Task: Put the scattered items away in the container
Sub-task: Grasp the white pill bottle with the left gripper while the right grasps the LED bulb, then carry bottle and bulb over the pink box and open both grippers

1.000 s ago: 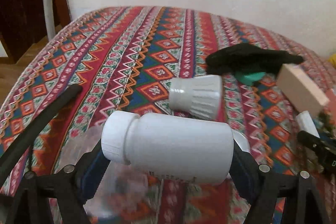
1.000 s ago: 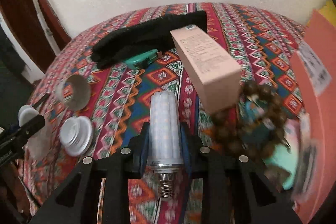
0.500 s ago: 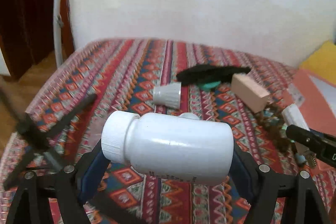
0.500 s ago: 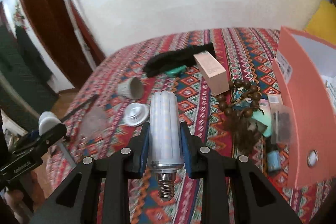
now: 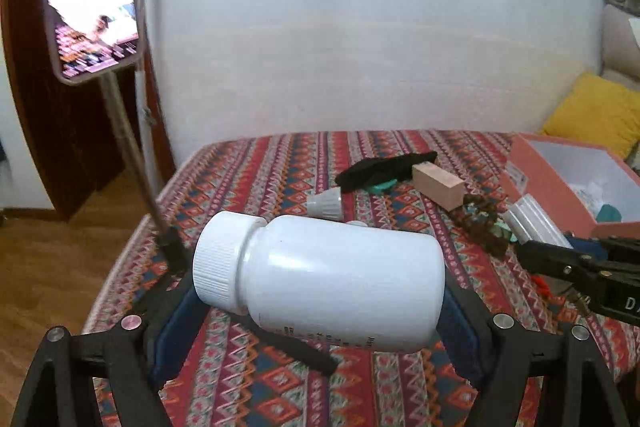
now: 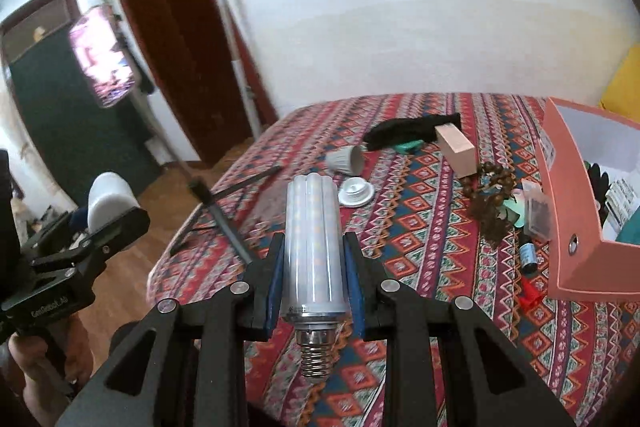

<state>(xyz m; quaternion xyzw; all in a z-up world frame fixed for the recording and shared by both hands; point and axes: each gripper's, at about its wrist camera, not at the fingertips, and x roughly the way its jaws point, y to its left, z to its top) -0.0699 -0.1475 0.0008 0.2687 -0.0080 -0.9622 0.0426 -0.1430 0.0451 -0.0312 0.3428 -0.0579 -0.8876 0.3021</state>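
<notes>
Both are loaded: left hand-held gripper (image 5: 320, 269) clamps the white plastic pill bottle (image 5: 320, 275) sideways, right hand-held gripper (image 6: 314, 277) pinches the white corn-style LED bulb (image 6: 312, 251) lengthwise. The salmon-pink open box (image 6: 576, 227) sits far right, nearer the right one.

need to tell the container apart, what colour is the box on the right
Salmon pink outside, white inside; the box shows best in the right wrist view.

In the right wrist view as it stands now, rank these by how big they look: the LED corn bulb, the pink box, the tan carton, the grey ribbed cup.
1. LED corn bulb and pink box: too close to rank; the bulb's nearness inflates it.
2. tan carton.
3. grey ribbed cup, only slightly smaller-looking.
</notes>
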